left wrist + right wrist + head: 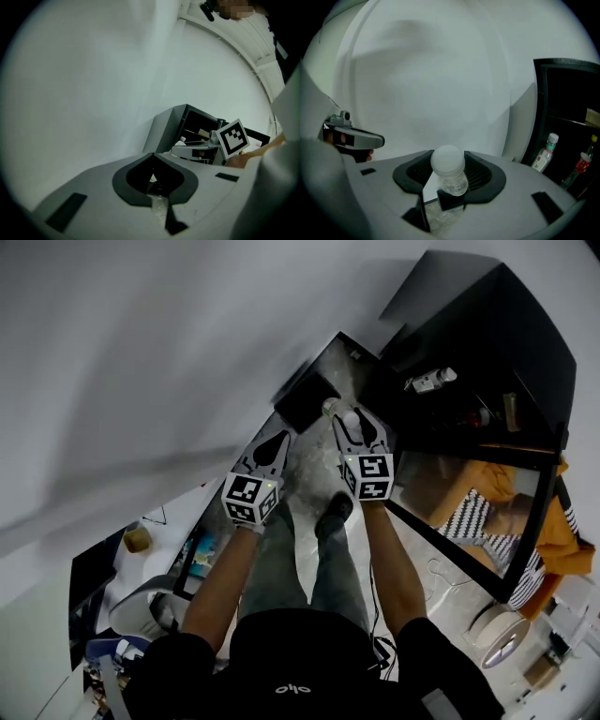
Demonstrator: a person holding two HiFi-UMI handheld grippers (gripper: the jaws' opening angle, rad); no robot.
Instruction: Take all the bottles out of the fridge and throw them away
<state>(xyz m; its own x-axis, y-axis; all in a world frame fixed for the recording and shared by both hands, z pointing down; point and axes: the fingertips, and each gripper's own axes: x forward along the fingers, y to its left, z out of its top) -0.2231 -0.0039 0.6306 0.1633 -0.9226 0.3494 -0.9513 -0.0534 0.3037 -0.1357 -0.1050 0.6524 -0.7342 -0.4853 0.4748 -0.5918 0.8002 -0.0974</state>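
Right claw (450, 183) grips a capped bottle (448, 165); left claw (153, 163) closed, seemingly empty.

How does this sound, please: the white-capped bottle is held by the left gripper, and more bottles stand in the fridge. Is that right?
Not quite. The white-capped bottle is held by the right gripper, not the left gripper, which is shut. The right gripper view shows its jaws closed on the bottle's neck. More bottles do stand in the fridge.

Left tongs (278, 437) shut; right tongs (354, 418) part-open, gripping; side by side.
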